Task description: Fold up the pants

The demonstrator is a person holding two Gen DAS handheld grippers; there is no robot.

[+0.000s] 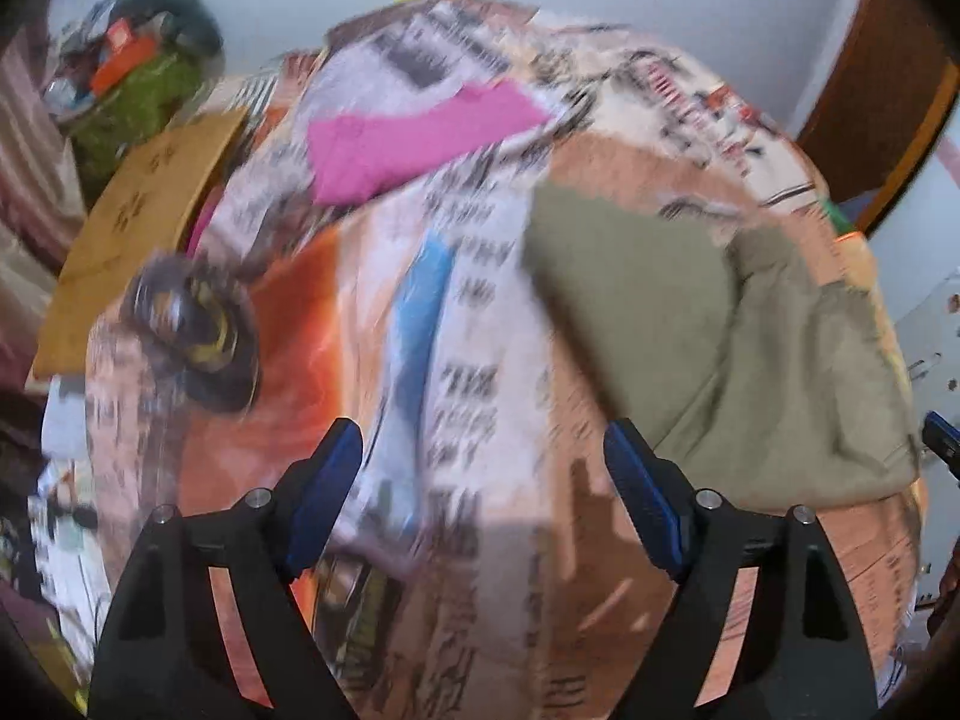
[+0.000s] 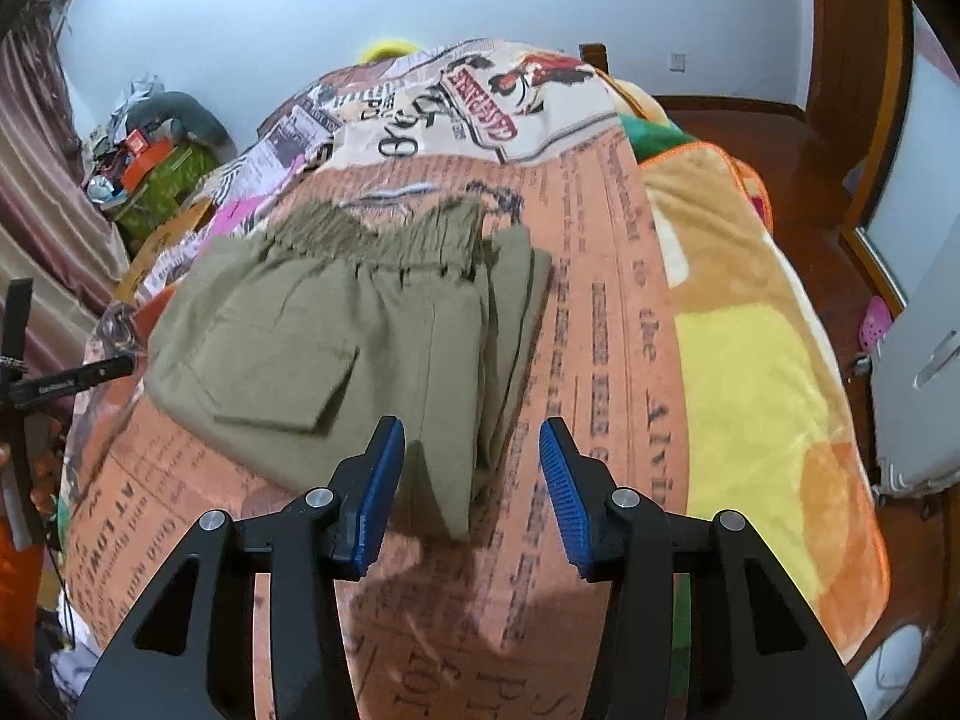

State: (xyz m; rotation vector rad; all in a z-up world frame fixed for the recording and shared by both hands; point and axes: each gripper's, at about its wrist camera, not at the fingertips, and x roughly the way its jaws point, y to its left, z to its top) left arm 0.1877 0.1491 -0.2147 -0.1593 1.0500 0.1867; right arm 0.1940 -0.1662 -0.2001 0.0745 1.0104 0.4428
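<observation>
Pants: the olive pants (image 2: 360, 324) are lying folded in a compact stack on the bed, straight ahead of the right gripper and slightly to its left; the gathered waistband is turned to the far side, a flap pocket is facing up, and the near hem is reaching down between the right gripper's fingers. In the left wrist view the pants (image 1: 708, 348) are being seen ahead and to the right, blurred.

Right gripper: the right gripper (image 2: 471, 495) is being held just above the near edge of the pants, its blue pads (image 2: 378, 498) spread apart, with nothing being pinched; whether the fabric is being touched cannot be told.

Left gripper: the left gripper (image 1: 483, 498) is being held over the bedcover, fingers spread wide, with nothing between them; the view is smeared by motion blur.

Bedcover: a newspaper-print cover (image 2: 600, 276) in orange and cream is lying under the pants and both grippers.

Blanket: a yellow and orange blanket (image 2: 762, 372) is lying to the right of the right gripper.

Pink cloth: a pink cloth (image 1: 414, 138) is lying far ahead of the left gripper, well apart from the pants.

Cardboard: a brown sheet (image 1: 138, 240) is lying to the far left of the left gripper.
</observation>
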